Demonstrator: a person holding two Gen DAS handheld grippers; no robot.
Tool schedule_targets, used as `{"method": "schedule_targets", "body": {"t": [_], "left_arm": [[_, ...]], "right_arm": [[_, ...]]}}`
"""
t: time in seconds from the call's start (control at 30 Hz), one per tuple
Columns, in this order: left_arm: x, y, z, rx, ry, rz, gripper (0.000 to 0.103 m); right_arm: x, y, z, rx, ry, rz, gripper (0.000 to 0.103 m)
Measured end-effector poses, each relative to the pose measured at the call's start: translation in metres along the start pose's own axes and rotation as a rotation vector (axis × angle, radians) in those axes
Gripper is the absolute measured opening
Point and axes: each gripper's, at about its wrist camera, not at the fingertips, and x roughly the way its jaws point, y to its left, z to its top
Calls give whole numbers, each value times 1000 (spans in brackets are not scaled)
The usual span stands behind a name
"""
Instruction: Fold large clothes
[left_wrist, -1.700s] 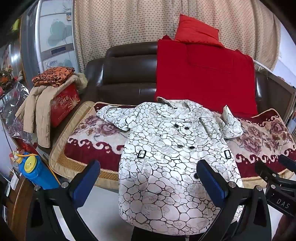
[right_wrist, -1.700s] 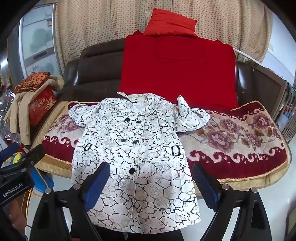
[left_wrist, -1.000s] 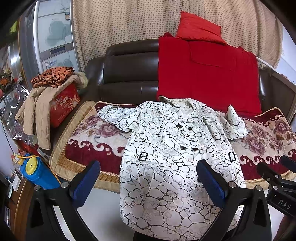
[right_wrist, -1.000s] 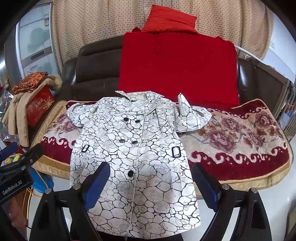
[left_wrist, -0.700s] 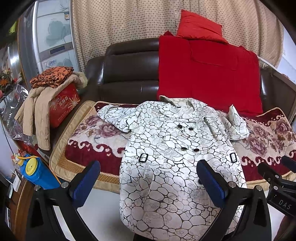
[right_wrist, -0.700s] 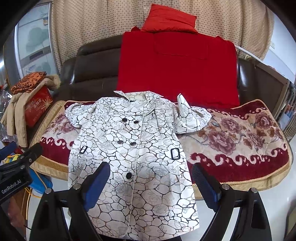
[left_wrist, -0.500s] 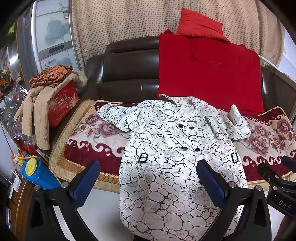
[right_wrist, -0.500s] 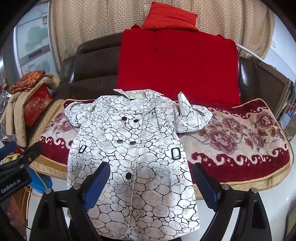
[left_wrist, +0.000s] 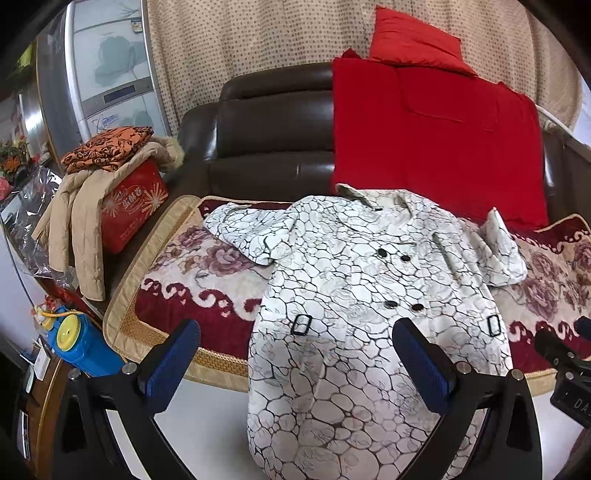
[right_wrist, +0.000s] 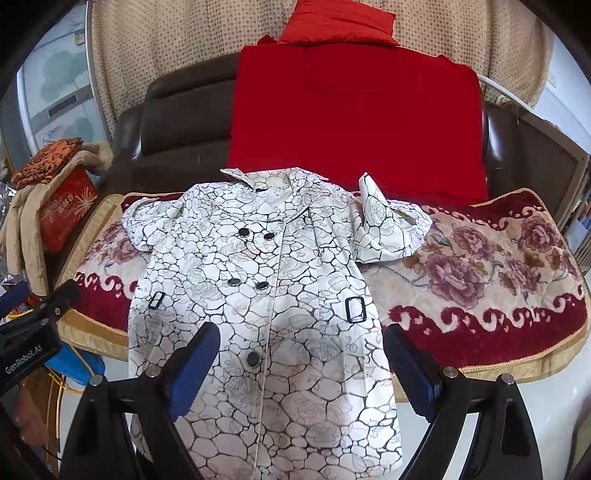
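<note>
Since 1.7 s ago both cameras have drifted slightly closer to the coat; the garment itself has not shifted on the sofa.

Coat (right_wrist: 266, 314): white with dark crackle print, lying face up and buttoned. Collar toward the sofa backrest, hem draped over the front edge of the seat and hanging toward the floor. Long axis runs collar to hem, pointing almost straight at both grippers. Left sleeve (left_wrist: 243, 236) splays out sideways from the coat's shoulder; right sleeve (right_wrist: 391, 232) is bunched and partly upturned beside the other shoulder. No fold made yet.

Left gripper (left_wrist: 295, 354): jaws spread wide, nothing between them, held short of the coat's hem on its left side. Right gripper (right_wrist: 299, 362): same wide spread, empty, centred in front of the lower coat. Neither touches cloth.

Judgement: the sleeves lie across the long axis, each on its own gripper's side, so each gripper is the nearer one for its own sleeve. Bringing the sleeves in over the coat's front looks the likely first step.

Around the coat: floral blanket (right_wrist: 480, 273) under it, red quilt (right_wrist: 354, 118) behind the collar, red box (left_wrist: 129, 206) with a beige jacket (left_wrist: 77, 218) well off its left side.
</note>
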Motion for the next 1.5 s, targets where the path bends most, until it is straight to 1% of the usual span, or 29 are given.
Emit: {"method": "schedule_targets", "body": {"t": [0.2,0.4,0.53,0.63,0.77,0.87,0.9,0.97,1.1,1.17,1.2,1.27,1.3,1.37,1.43,1.5], "left_arm": [[18,4,7,-7,16,14,103],[35,6,10,-17,39,29,103],[46,6,12,-11,53,42,103],[56,5,15,-6,64,51,103],[69,2,17,4,87,65,103],[81,-2,18,15,103,76,103],[87,-4,18,21,114,77,103],[105,-8,15,29,169,63,103],[142,-19,1,64,284,61,103],[159,-25,-8,86,354,46,103],[164,-28,-12,90,382,39,103],[175,-33,-19,98,430,33,103],[178,-35,-22,103,440,34,103],[183,-39,-23,112,448,38,103],[183,-43,-21,120,444,37,103],[182,-45,-19,127,434,39,103]], "right_arm": [[16,-2,15,4,1,-21,92],[34,-9,28,36,16,-14,92],[44,-16,37,42,19,-38,92],[54,-28,46,76,18,-37,92],[71,-50,58,120,14,-58,92],[91,-76,68,179,26,-37,92],[101,-87,71,200,34,-25,92],[123,-110,76,239,47,20,92],[181,-177,81,407,90,180,92],[213,-207,78,519,109,255,92],[229,-224,76,595,111,307,92],[252,-250,73,730,99,402,92],[263,-261,73,788,86,427,92],[281,-274,76,849,74,435,92],[299,-283,81,897,77,403,91],[318,-289,86,944,102,417,83]]}}
